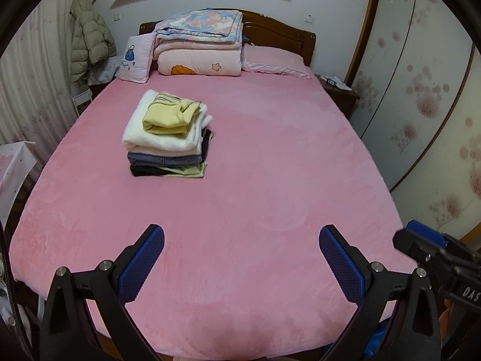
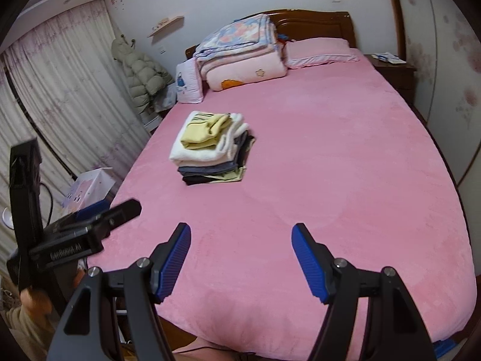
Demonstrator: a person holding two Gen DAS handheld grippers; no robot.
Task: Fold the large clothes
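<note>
At the near edge of the pink bed (image 1: pixel 270 180), both grippers are held in the air above the sheet, each pointed along the mattress towards the headboard (image 1: pixel 279 30).

On the left, the left gripper (image 1: pixel 241 242) is held level and low over the foot of the bed, its blue-padded fingers (image 1: pixel 144 261) spread wide with nothing between them. In the right wrist view the same tool is seen from the side as a blurred black body at the left border, off the side of the mattress, with part of the holding hand (image 2: pixel 28 296) visible beneath it.

Further in, towards the middle left of the sheet, the stack of folded clothes (image 1: pixel 166 138) is found well apart from both grippers. A yellow garment (image 1: pixel 168 117) is laid on top, a white fleece piece (image 1: pixel 150 138) beneath it, and grey, black and pale green layers at the bottom.

On the right, the right gripper (image 2: pixel 241 239) is likewise held over the near edge, tilted slightly downward, its fingers (image 2: pixel 309 258) set wide apart and gripping nothing. Its tip is glimpsed at the right border of the left wrist view.

Against the headboard, folded quilts (image 1: pixel 201 45) and a pink pillow (image 1: pixel 273 60) are piled.
</note>
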